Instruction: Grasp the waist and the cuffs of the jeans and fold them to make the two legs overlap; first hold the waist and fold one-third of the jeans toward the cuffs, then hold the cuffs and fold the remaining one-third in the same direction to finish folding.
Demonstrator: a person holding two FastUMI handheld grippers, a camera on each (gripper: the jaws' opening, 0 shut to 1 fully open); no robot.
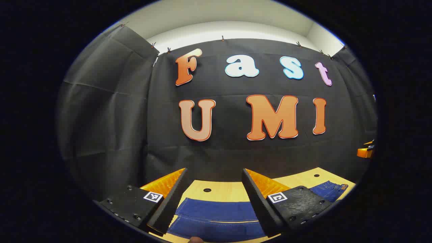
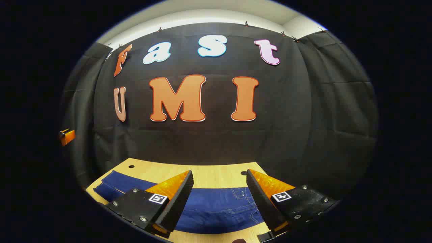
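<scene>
Dark blue jeans [image 1: 216, 219] lie flat across a light wooden table [image 1: 222, 187]. In the left gripper view the leg part sits below my left gripper [image 1: 214, 197], which hangs open above the cloth with nothing between its fingers; the waist end [image 1: 329, 189] shows at the right. In the right gripper view the jeans [image 2: 216, 206] stretch from the cuff end [image 2: 111, 184] at the left to the pocket and waist area [image 2: 243, 199] under my right gripper [image 2: 219, 199]. That gripper is open too, above the fabric.
The table [image 2: 216, 173] runs back to the black cloth wall and has small round holes [image 1: 207, 190] in its top. An orange and black part of the other gripper [image 1: 366, 152] shows at the far right of the left gripper view, and another [image 2: 66, 135] at the far left of the right gripper view.
</scene>
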